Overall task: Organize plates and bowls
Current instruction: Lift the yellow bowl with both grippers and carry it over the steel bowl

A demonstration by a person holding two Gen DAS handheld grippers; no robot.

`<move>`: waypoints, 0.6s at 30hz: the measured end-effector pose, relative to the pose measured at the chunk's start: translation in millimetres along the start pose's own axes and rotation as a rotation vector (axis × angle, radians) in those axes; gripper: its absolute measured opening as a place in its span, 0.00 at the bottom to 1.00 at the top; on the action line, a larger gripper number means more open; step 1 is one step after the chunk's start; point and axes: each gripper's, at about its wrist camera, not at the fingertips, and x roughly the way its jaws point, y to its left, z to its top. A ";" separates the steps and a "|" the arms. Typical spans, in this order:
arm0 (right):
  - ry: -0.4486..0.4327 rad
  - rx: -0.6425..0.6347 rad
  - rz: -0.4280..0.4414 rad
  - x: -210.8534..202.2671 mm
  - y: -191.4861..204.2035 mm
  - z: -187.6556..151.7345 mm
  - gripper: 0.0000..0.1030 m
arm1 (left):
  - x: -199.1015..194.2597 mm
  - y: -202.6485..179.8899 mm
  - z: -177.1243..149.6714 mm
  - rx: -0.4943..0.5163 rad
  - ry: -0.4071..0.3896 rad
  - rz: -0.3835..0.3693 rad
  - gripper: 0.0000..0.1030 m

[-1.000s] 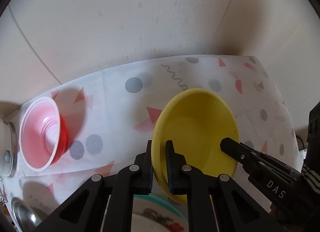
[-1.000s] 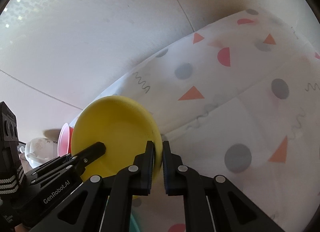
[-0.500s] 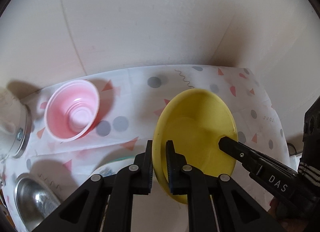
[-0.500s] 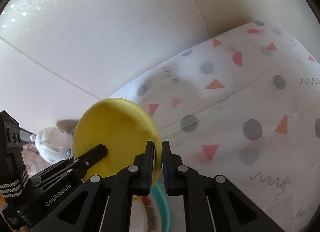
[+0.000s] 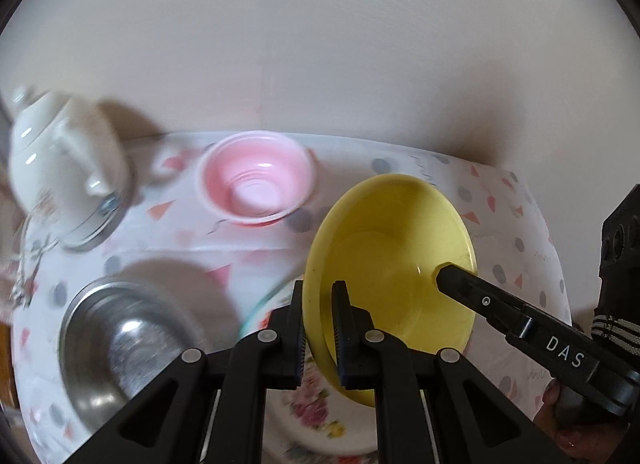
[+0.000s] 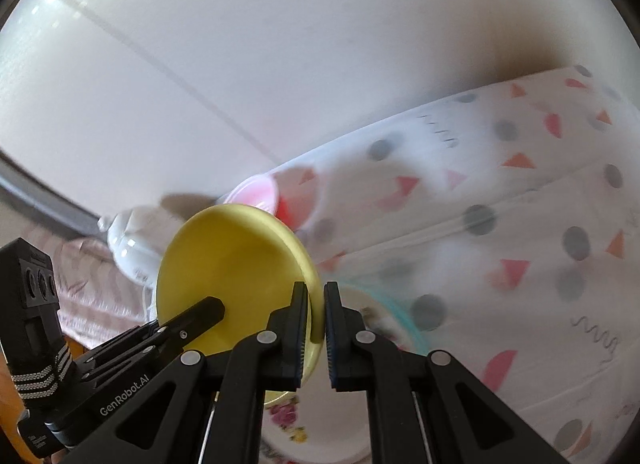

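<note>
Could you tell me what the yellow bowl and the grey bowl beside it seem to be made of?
Yellow bowl: probably plastic, matte, evenly coloured, with no sharp glints. Grey bowl: likely stainless steel, with bright mirror-like highlights inside, though motion blur softens it.

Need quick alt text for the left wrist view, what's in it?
The left hand-held gripper is shut on the rim of a yellow plate held above a floral plate, with the right hand-held gripper's finger on its far side. Behind sit a pink bowl, steel bowl and white teapot.
</note>
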 end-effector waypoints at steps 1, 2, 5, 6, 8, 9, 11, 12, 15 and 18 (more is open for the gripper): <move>0.008 -0.013 0.008 2.9 6.2 -1.6 0.08 | -4.8 8.0 -3.5 -0.015 -0.005 0.007 0.11; 0.015 -0.025 0.015 4.5 12.3 -3.9 0.08 | -9.1 15.6 -7.2 -0.027 -0.010 0.016 0.12; 0.045 -0.065 0.040 12.1 32.5 -10.8 0.08 | -18.3 37.0 -18.4 -0.067 -0.016 0.035 0.12; 0.059 -0.081 0.049 17.6 41.0 -13.6 0.08 | -21.1 44.8 -22.4 -0.084 -0.016 0.042 0.12; 0.078 -0.105 0.061 24.6 53.2 -18.1 0.08 | -27.1 61.0 -30.1 -0.121 -0.017 0.053 0.12; 0.089 -0.119 0.068 28.6 60.3 -21.4 0.08 | -30.7 70.8 -35.1 -0.139 -0.019 0.064 0.12; 0.111 -0.143 0.080 38.2 74.3 -27.5 0.08 | -35.3 83.9 -42.0 -0.166 -0.020 0.079 0.12; 0.124 -0.157 0.086 43.5 81.4 -30.5 0.08 | -37.3 89.7 -44.8 -0.178 -0.022 0.085 0.12; 0.159 -0.190 0.104 57.5 98.6 -38.8 0.08 | -43.1 111.2 -54.3 -0.222 -0.023 0.106 0.12; 0.191 -0.226 0.109 73.5 114.0 -46.2 0.08 | -45.9 128.4 -64.2 -0.261 -0.020 0.127 0.12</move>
